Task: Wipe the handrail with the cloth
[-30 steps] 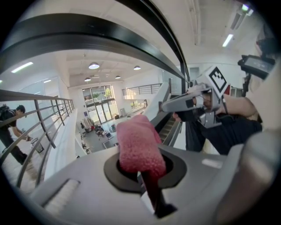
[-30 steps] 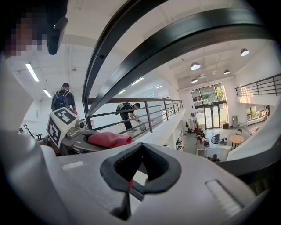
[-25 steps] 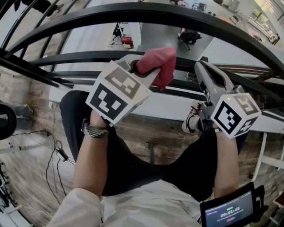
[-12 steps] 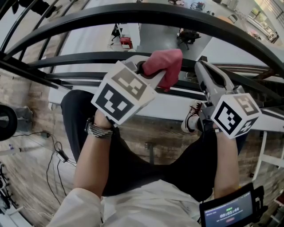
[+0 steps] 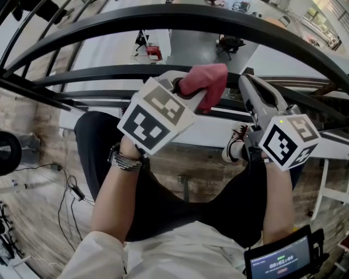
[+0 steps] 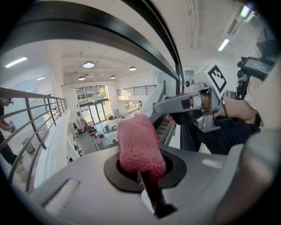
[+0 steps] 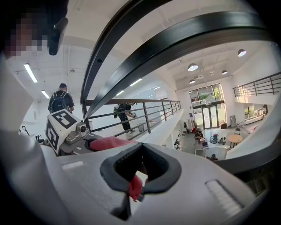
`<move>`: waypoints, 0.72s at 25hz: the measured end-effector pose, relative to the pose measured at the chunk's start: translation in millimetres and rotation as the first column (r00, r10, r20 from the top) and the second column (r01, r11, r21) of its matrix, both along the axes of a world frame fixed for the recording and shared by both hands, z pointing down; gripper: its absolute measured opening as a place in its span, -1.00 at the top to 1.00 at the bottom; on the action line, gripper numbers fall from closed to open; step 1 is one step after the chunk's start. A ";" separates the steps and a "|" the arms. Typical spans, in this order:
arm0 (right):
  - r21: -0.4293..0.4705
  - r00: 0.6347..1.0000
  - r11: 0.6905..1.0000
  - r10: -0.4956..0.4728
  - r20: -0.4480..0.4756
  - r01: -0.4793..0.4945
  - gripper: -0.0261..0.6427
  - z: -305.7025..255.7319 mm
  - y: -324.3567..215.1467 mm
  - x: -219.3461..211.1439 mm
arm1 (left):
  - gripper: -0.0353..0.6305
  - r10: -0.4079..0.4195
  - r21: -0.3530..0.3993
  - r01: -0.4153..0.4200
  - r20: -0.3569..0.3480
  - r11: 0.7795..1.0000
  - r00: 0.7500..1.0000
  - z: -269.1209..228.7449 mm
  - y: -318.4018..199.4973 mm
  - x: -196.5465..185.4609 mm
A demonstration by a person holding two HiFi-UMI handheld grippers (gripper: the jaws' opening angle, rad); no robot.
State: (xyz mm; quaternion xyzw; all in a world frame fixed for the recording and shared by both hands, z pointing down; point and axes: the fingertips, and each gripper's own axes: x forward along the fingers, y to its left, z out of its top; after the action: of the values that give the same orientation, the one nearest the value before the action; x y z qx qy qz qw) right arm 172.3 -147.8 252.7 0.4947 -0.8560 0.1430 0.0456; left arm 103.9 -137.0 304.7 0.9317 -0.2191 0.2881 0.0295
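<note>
Pink cloth (image 5: 204, 82), black handrail (image 5: 163, 16), brown plank floor (image 5: 32, 218)

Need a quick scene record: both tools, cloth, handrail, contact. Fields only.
left tool: shut on the cloth
cloth: pink, bunched, sticking out past the jaws
right tool: jaws together, to the right of the left tool
small red bit: at the right tool's jaw seam, unclear what it is
handrail: black, curved, beyond both tools
contact: left gripper view shows the cloth apart from the handrail
</note>
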 end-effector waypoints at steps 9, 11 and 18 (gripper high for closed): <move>-0.001 1.000 1.000 0.005 -0.001 -0.005 0.91 1.0 0.4 2.5 | 0.81 0.018 -0.002 -0.018 -0.005 1.000 1.000 2.2 2.6 11.5; -0.002 1.000 1.000 0.006 -0.001 -0.006 0.92 0.9 0.6 2.9 | 0.81 0.025 -0.001 -0.025 -0.005 1.000 1.000 2.9 3.7 14.8; -0.002 1.000 1.000 0.012 0.003 -0.012 0.92 1.4 1.4 5.1 | 0.81 0.057 0.006 -0.057 0.018 0.998 0.998 11.4 8.9 29.0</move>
State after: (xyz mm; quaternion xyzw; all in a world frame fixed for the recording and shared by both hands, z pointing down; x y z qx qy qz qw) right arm 177.5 -146.4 254.1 0.4995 -0.8530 0.1446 0.0439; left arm 132.9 -128.1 316.1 0.9351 -0.1936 0.2963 0.0165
